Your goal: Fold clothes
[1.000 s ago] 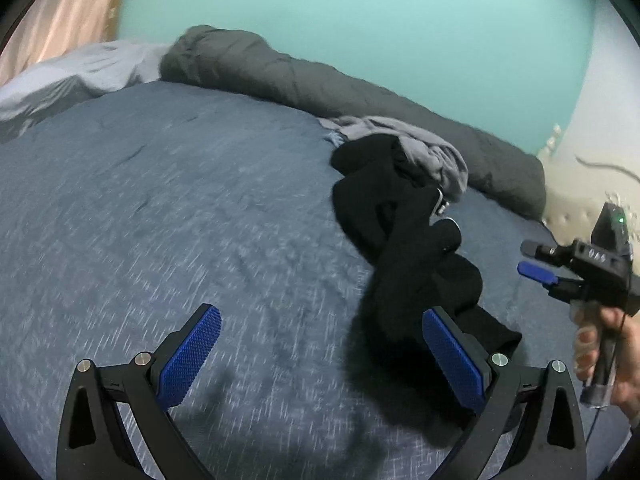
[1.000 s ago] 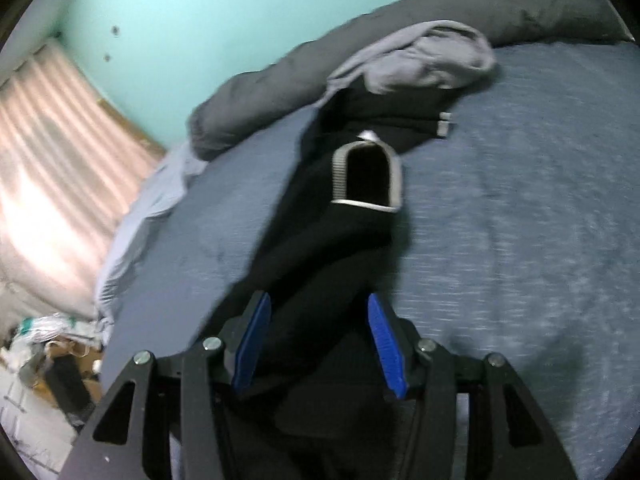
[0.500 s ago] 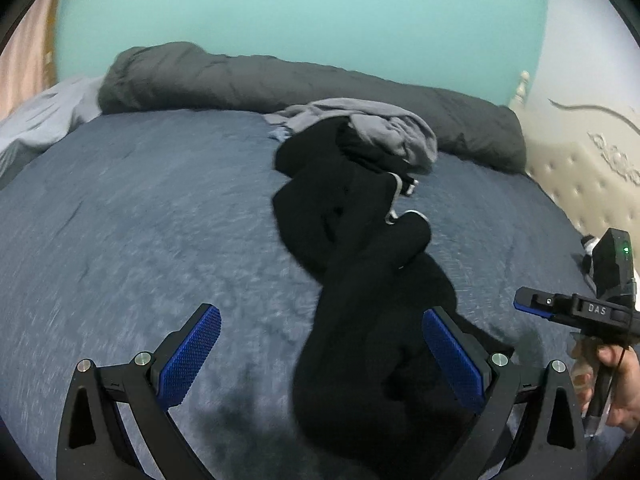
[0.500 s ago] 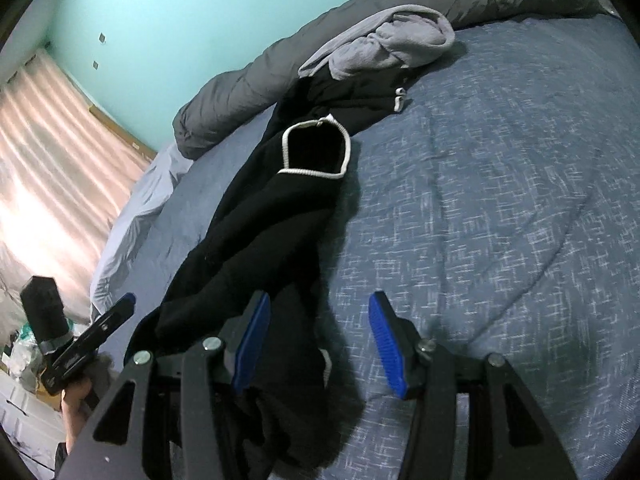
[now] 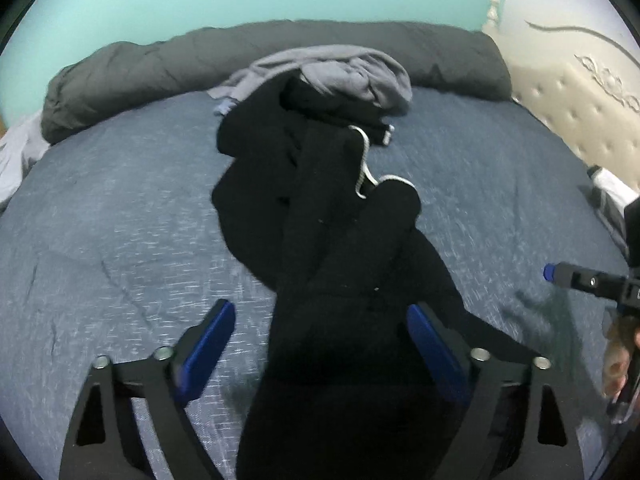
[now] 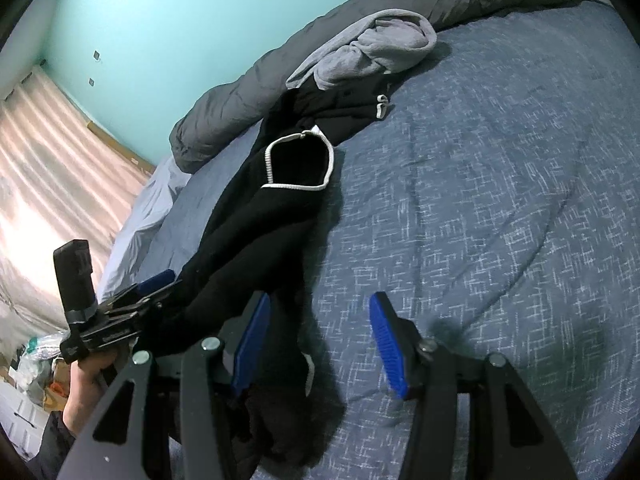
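A black garment with white-trimmed openings (image 5: 328,240) lies stretched in a long heap across the blue bedspread (image 5: 100,240). It also shows in the right wrist view (image 6: 256,232). A grey garment (image 5: 352,76) lies crumpled at its far end. My left gripper (image 5: 320,344) is open, its fingers on either side of the garment's near end. My right gripper (image 6: 316,340) is open, with the garment's edge by its left finger. The right gripper shows at the right edge of the left view (image 5: 580,280), and the left gripper shows in the right view (image 6: 120,312).
A rolled dark grey duvet (image 5: 160,68) lies along the far side of the bed against a teal wall. A cream tufted headboard (image 5: 580,92) stands at the right. Pink curtains (image 6: 48,168) and floor clutter (image 6: 36,368) are at the left of the right view.
The left gripper has swung over the black garment, and its fingers have narrowed and now straddle the near end. The right gripper has drawn back and to the right, off the cloth.
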`<move>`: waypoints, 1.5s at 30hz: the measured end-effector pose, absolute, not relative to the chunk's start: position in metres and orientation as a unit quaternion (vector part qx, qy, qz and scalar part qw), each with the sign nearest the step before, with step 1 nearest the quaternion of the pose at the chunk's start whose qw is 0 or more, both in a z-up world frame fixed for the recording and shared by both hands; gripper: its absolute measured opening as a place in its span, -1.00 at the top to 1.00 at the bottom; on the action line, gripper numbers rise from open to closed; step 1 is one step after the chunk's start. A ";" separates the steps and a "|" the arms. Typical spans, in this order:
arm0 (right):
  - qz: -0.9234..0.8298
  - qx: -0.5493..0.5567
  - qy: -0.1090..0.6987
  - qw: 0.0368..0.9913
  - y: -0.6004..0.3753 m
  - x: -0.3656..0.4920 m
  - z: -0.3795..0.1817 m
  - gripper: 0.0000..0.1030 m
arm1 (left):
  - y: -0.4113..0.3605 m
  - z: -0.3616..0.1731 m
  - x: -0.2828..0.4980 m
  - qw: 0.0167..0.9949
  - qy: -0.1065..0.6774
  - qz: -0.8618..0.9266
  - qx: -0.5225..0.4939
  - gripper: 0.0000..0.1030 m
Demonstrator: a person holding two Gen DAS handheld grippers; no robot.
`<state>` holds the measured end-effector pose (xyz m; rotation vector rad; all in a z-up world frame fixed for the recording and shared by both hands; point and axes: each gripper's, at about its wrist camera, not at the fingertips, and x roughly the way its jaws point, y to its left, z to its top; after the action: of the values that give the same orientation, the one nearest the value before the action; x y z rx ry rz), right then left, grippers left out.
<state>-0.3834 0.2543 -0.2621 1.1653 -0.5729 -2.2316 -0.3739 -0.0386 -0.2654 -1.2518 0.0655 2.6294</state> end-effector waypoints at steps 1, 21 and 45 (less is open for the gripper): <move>-0.831 0.435 -0.212 0.275 0.255 -0.384 -0.264 -0.03 | -0.039 -0.268 -0.377 0.119 0.020 0.893 -0.434 -0.42; -0.825 0.464 -0.211 0.245 0.210 -0.475 -0.277 -0.31 | -0.092 -0.269 -0.338 0.131 -0.040 0.907 -0.399 0.81; -0.847 0.452 -0.107 0.257 0.098 -0.589 -0.269 0.81 | -0.128 -0.298 -0.307 0.099 -0.104 0.923 -0.356 0.82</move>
<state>-0.5888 0.0979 -0.2694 1.2273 -0.2914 -2.2978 -0.3067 -0.1284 -0.2985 -1.0538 -0.3081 2.7317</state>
